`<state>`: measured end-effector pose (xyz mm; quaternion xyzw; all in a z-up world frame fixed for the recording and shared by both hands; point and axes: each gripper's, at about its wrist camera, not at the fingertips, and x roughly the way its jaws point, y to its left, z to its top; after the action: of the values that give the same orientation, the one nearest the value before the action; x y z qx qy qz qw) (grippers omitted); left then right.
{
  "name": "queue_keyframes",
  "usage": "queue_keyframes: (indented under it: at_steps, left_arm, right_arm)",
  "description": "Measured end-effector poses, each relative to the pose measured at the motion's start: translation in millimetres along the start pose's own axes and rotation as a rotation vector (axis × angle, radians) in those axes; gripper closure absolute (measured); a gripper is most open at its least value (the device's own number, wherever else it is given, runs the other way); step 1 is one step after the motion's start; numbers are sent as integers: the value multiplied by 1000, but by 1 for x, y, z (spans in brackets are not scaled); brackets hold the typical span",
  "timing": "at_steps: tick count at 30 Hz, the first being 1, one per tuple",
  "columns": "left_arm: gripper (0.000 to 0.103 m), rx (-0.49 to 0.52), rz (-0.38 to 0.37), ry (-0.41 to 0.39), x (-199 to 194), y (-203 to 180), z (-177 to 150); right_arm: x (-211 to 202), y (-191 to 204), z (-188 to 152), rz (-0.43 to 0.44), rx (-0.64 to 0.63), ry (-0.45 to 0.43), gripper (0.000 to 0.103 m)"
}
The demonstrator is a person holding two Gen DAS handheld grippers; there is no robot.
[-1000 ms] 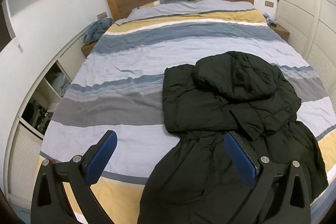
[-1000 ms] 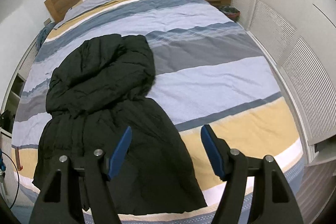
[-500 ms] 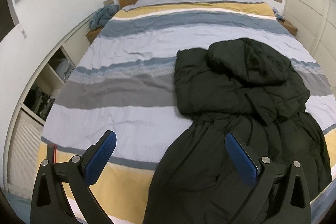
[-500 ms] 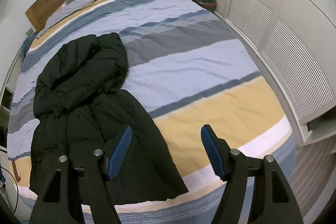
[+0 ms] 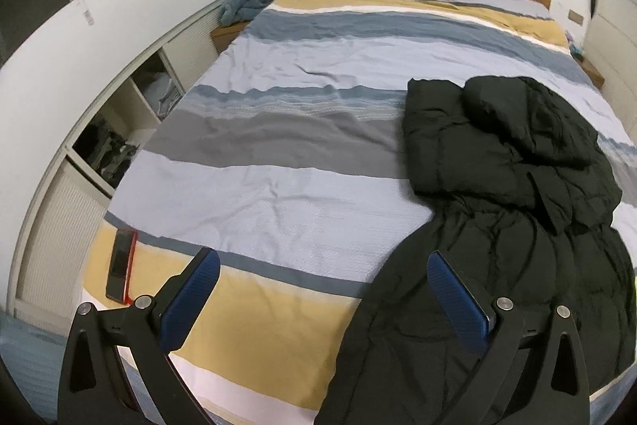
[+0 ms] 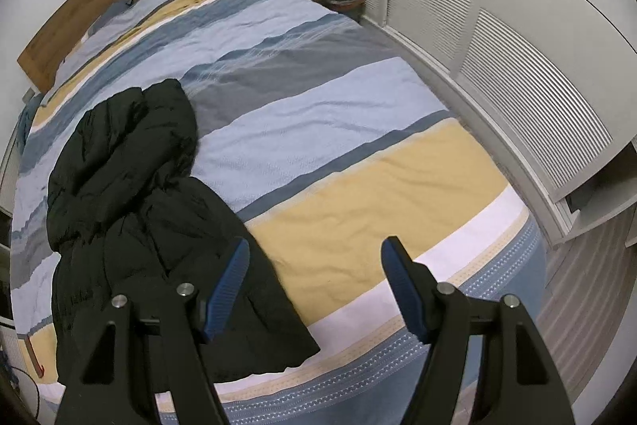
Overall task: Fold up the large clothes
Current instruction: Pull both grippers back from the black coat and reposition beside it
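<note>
From my screen both views look evenly lit by soft indoor light, without hard shadows or glare. The black coat (image 5: pixel 517 226) is so dark that I see few folds in it. The fisheye lens bends the walls strongly, and the corners are black. Focus is sharp, without motion blur.

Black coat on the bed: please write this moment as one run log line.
coat: unfolded on bed | left gripper: open, empty | right gripper: open, empty | phone: at bed corner
</note>
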<state>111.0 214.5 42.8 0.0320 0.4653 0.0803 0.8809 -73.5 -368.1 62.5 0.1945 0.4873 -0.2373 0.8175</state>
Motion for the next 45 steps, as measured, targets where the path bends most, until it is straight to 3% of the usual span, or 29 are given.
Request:
queue_keyframes:
  at_steps: [6, 19, 31, 45]
  left_arm:
    - [1, 3, -59, 9, -3, -2, -9]
    - [0, 107, -42, 4, -12, -41, -19]
    - [0, 145, -62, 93, 13, -61, -50]
    - [0, 170, -59, 150, 41, -63, -62]
  right_arm:
    - [1, 16, -3, 24, -42, 5, 35]
    - [6, 26, -21, 39, -67, 37, 35]
    - [38, 26, -43, 33, -75, 126, 35]
    - [78, 48, -73, 58, -117, 227, 31]
